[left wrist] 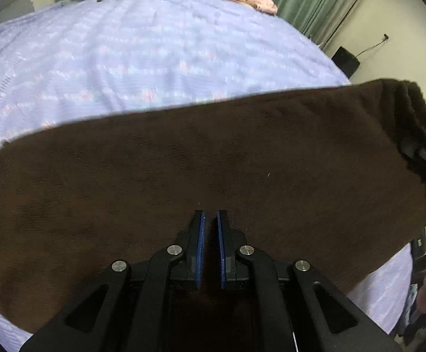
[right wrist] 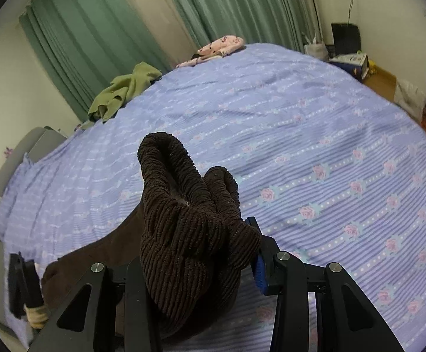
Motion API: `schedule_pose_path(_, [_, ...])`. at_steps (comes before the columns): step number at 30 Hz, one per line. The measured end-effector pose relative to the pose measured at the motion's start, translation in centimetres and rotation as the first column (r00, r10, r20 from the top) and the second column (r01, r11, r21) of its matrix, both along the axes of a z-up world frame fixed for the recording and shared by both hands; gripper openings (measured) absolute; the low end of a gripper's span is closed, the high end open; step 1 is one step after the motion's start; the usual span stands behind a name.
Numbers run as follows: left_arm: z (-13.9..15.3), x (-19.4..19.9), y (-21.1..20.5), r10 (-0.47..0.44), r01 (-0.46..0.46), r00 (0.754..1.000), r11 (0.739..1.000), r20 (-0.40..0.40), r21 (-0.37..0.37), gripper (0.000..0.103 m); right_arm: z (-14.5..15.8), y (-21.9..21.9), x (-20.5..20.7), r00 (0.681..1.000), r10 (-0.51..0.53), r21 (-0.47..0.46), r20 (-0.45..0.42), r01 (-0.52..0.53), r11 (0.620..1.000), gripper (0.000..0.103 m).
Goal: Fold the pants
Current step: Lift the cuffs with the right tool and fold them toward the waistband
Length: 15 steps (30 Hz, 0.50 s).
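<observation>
Brown corduroy pants (left wrist: pixel 201 158) lay across the floral bedsheet (left wrist: pixel 154 58), soft and floppy, best held at bunched edges: right gripper (right wrist: pixel 210 252) clamped a thick fold, left gripper (left wrist: pixel 210 220) closed, apparently pinching fabric.

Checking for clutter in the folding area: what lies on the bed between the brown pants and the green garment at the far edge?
Nothing: in the right wrist view, only bare floral bedsheet separates the brown pants from the green garment.
</observation>
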<state>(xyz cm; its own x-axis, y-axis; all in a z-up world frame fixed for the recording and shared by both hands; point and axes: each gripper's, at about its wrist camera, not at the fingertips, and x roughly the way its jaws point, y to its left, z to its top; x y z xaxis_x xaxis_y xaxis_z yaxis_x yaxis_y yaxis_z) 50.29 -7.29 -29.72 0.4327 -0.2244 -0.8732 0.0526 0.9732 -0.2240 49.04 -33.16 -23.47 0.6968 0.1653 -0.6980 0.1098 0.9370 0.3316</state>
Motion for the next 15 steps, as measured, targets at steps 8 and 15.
schedule_pose_path(8, [10.1, -3.8, 4.9, -0.005, -0.007, 0.986, 0.997, 0.168, 0.071, 0.032, 4.9, 4.5, -0.9, 0.999, -0.011, -0.140, 0.037, 0.016, 0.990, 0.042])
schedule_pose_path(15, [14.1, -7.5, 10.8, 0.006, -0.046, 0.969, 0.986, 0.246, 0.160, 0.036, 10.0, 12.7, -1.8, 0.991, 0.094, -0.324, 0.098, -0.058, 0.944, 0.043])
